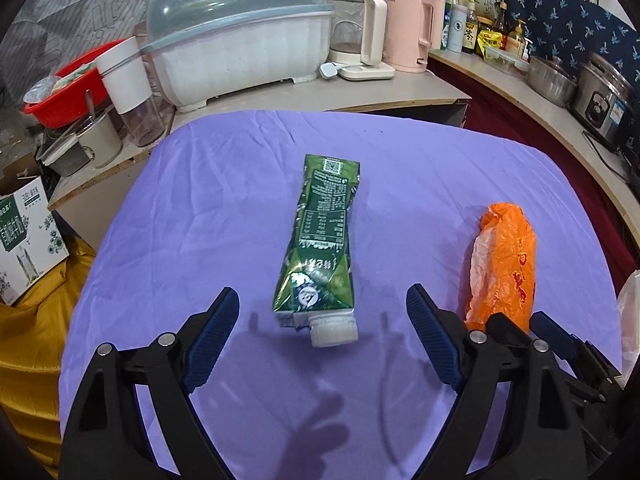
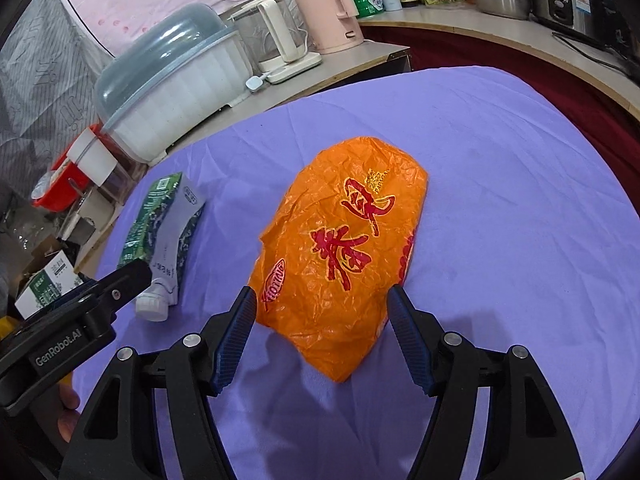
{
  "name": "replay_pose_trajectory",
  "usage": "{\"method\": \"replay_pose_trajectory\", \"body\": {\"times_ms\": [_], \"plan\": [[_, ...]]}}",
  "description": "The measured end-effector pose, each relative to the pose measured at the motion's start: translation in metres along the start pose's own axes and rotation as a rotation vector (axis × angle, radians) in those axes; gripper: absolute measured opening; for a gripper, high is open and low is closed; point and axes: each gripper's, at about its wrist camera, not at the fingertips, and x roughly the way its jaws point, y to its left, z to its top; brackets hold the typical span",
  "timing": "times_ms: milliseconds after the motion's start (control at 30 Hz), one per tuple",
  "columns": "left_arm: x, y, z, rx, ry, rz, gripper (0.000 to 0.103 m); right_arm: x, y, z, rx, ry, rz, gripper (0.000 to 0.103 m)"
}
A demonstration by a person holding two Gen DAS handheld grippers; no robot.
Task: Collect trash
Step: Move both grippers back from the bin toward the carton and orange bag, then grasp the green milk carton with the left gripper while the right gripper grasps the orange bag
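While both grippers gape, one carton (image 1: 320,240) and one bag (image 2: 340,248) lie apart

1. The flattened green drink carton (image 1: 320,248) carries white print and a white screw cap.
2. The crumpled orange plastic bag (image 2: 340,248) bears red characters.
3. The plain purple tablecloth (image 1: 440,184) has no pattern.
4. The black left gripper (image 1: 322,340) has blue ribbed pads.

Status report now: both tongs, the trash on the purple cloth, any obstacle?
Left tongs open, facing green carton. Right tongs open around near end of orange bag, not pressing. Both lie flat on purple cloth. Nothing in the way.
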Motion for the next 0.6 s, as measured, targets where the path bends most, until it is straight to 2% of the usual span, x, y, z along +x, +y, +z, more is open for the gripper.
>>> {"method": "replay_pose_trajectory", "body": {"times_ms": [133, 200, 300, 333, 367, 400, 600], "plan": [[0.015, -0.004, 0.001, 0.006, 0.018, -0.004, 0.080, 0.007, 0.000, 0.001, -0.009, 0.004, -0.007, 0.066], [0.022, -0.005, 0.001, 0.006, 0.032, -0.008, 0.073, 0.008, 0.001, 0.002, -0.019, 0.001, -0.013, 0.065], [0.030, -0.005, -0.001, 0.006, 0.056, -0.016, 0.058, 0.010, 0.002, 0.003, -0.029, 0.000, -0.019, 0.055], [0.031, -0.005, -0.002, 0.007, 0.059, -0.012, 0.056, 0.010, 0.002, 0.003, -0.029, 0.000, -0.019, 0.050], [0.031, -0.005, -0.002, 0.008, 0.058, -0.009, 0.050, 0.009, 0.000, 0.003, -0.026, 0.004, -0.012, 0.040], [0.030, -0.004, -0.003, 0.007, 0.058, -0.009, 0.047, 0.009, 0.000, 0.003, -0.023, 0.007, -0.006, 0.040], [0.018, 0.000, -0.004, -0.009, 0.049, -0.022, 0.047, 0.001, -0.001, 0.002, -0.013, 0.003, 0.015, 0.023]]}}
